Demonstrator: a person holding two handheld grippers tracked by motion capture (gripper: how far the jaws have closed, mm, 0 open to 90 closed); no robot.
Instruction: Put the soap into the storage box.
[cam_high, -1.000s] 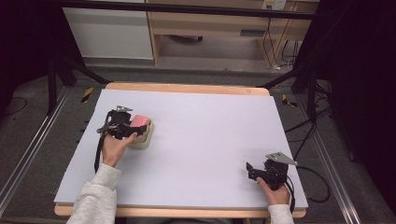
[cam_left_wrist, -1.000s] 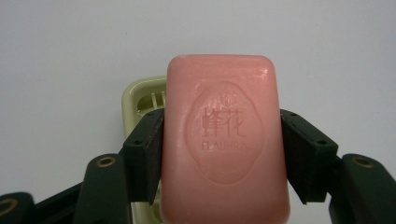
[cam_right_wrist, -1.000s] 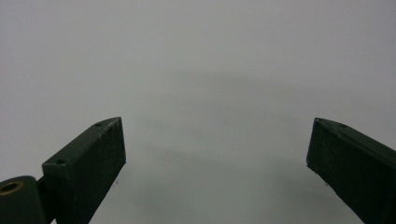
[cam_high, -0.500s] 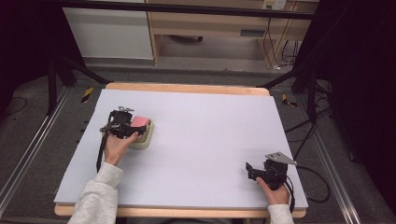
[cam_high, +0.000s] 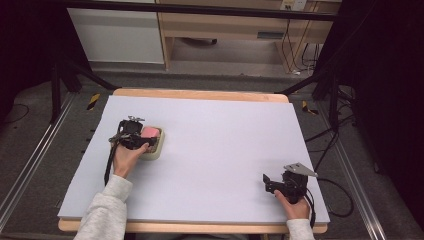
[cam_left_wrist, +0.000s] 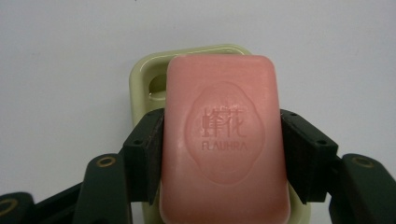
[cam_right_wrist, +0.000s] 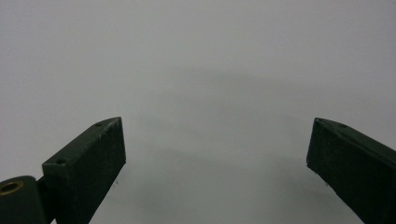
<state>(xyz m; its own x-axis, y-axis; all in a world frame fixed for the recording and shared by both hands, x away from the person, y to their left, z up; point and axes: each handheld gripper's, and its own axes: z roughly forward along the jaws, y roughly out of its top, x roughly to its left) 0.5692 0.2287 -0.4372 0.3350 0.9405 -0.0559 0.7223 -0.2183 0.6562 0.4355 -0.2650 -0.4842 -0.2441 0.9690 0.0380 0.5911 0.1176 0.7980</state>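
Left hand-held gripper (cam_left_wrist: 219, 154) clamped on pink rectangular soap bar (cam_left_wrist: 223, 140) over pale green soap dish (cam_left_wrist: 144, 79); right hand-held gripper (cam_right_wrist: 215, 154) spread wide above white counter (cam_high: 225, 145).

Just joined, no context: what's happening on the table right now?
A person works two handheld grippers at a white table. The left gripper has its jaws closed on the long sides of a pink soap bar, which sits over a pale green soap dish at the table's left. Whether the bar is resting in the dish or lifted slightly can't be told. The right gripper sits near the front right corner, jaws open, holding nothing.
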